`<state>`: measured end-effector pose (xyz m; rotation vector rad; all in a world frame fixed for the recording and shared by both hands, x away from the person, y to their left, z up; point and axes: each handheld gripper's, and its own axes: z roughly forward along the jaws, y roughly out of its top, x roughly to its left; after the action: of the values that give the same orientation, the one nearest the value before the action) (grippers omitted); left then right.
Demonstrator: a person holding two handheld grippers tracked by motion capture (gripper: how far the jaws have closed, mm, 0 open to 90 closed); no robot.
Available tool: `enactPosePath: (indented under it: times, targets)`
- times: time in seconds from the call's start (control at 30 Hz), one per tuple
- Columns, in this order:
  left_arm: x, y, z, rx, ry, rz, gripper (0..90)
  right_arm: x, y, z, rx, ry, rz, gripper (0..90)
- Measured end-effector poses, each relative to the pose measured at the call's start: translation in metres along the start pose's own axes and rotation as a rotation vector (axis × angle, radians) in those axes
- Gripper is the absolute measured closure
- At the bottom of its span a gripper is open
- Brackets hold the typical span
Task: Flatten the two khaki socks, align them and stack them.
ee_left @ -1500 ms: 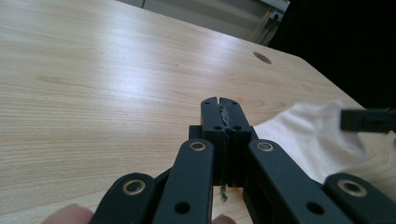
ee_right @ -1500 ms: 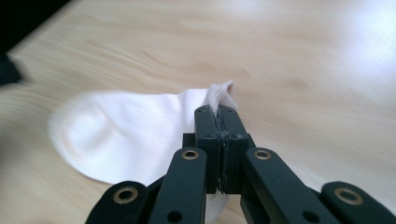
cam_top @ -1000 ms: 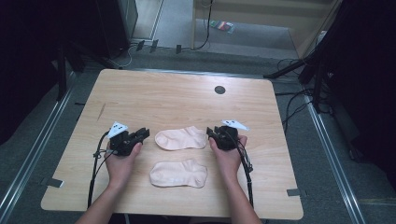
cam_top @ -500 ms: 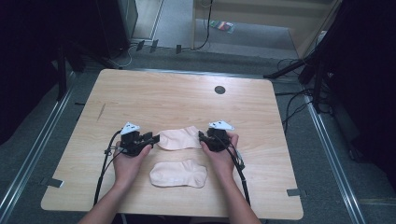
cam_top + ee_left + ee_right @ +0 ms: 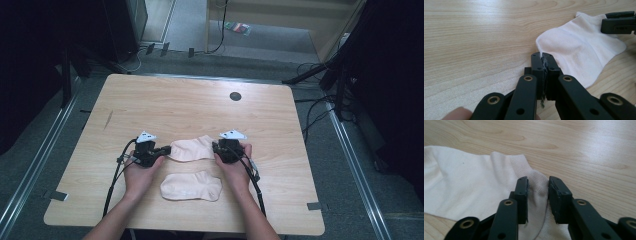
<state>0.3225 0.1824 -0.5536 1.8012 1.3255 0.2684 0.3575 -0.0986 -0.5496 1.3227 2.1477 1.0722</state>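
Two pale pink socks lie on the wooden table (image 5: 190, 105). The far sock (image 5: 192, 149) lies between my grippers, and the near sock (image 5: 191, 186) rests below it. My left gripper (image 5: 162, 150) (image 5: 543, 56) is shut, its tips touching the toe edge of the far sock (image 5: 581, 47), which lies flat. My right gripper (image 5: 217, 149) (image 5: 538, 182) is open at the other end, its jaws standing on either side of a raised fold of the far sock's ribbed cuff (image 5: 537, 180). The right gripper's jaws (image 5: 619, 22) also appear in the left gripper view.
A small dark round hole (image 5: 235, 96) sits near the table's far edge. Cables trail from both grippers back over the front edge. Dark equipment and floor cables surround the table.
Both hands have moved inward from the sides, bringing the left gripper to the far sock's toe and the right gripper to its cuff. The socks have not shifted.
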Motion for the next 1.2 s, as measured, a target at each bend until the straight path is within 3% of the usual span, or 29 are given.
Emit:
enactPosePath:
  times: [0.07, 0.17, 0.23, 0.37, 0.57, 0.73, 0.97, 1.2]
  targets:
    - [0.000, 0.000, 0.000, 0.000, -0.005, 0.000, 90.0, 0.002, 0.000, 0.000, 0.001, -0.001, -0.018, 77.9]
    - [-0.001, 0.000, 0.000, -0.006, -0.010, 0.004, 90.0, 0.003, 0.000, 0.000, 0.003, 0.012, -0.006, 84.2]
    - [-0.001, 0.000, -0.001, -0.009, -0.015, 0.011, 90.0, 0.002, 0.000, -0.001, 0.009, 0.019, 0.024, 85.9]
    - [-0.002, 0.001, -0.003, -0.018, -0.015, 0.020, 90.0, 0.002, -0.001, -0.004, 0.011, 0.009, 0.015, 87.1]
    - [-0.004, 0.001, -0.009, -0.040, -0.033, 0.045, 90.0, 0.001, 0.004, -0.017, -0.026, 0.004, 0.034, 87.4]
    - [-0.005, 0.004, -0.023, -0.062, -0.050, 0.061, 90.0, 0.005, 0.009, -0.033, -0.055, 0.024, 0.015, 87.3]
    - [-0.011, 0.004, -0.047, -0.098, -0.078, 0.087, 90.0, 0.009, 0.012, -0.052, -0.077, 0.056, 0.050, 87.3]
    - [-0.017, -0.006, -0.067, -0.112, -0.099, 0.109, 90.0, 0.015, 0.001, -0.071, -0.076, 0.102, 0.070, 87.3]
